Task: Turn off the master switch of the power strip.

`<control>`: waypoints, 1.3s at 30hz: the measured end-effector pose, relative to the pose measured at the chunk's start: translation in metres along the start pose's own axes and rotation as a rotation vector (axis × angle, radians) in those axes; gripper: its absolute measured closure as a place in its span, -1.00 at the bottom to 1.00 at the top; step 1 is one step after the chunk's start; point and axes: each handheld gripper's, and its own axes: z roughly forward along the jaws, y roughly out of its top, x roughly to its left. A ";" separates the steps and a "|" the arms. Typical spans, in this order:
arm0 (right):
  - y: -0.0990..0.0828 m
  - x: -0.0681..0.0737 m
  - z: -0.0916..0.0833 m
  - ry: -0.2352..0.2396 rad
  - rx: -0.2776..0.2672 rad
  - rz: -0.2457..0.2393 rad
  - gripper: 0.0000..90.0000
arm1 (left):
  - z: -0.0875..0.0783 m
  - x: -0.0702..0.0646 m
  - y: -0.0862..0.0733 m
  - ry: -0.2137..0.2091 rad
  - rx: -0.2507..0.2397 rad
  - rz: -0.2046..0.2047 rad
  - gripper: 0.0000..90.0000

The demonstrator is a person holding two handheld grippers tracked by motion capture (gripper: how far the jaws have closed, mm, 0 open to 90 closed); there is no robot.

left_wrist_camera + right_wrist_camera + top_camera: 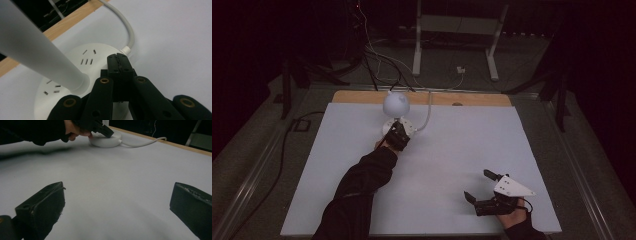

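— Lamp (396, 104), where is it?
— I see it upper middle: round white head, white base with little slots. My left gripper (117, 58) is pinched together on the base; right gripper (477, 186) spread apart.

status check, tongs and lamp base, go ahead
Left tongs shut, tips on lamp base. Right tongs open, idle on table. Nothing in the way.

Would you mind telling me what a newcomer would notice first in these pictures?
Probably the white lamp at the far edge of the white table, its round base carrying socket slots. The left gripper, jaws shut, presses its tip onto that base beside the white cable. The right gripper rests open near the front right corner.
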 end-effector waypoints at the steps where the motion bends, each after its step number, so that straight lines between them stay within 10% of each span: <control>1: 0.000 0.000 0.000 0.001 0.001 -0.002 -1.00 | 0.000 0.000 0.000 0.001 0.003 0.014 1.00; 25: 0.000 -0.002 -0.003 -0.006 -0.009 0.005 -1.00 | -0.013 0.005 0.011 -0.035 -0.059 -0.089 1.00; 39: 0.002 -0.001 -0.004 -0.009 -0.018 0.003 -1.00 | -0.027 0.000 0.008 -0.087 -0.055 -0.071 1.00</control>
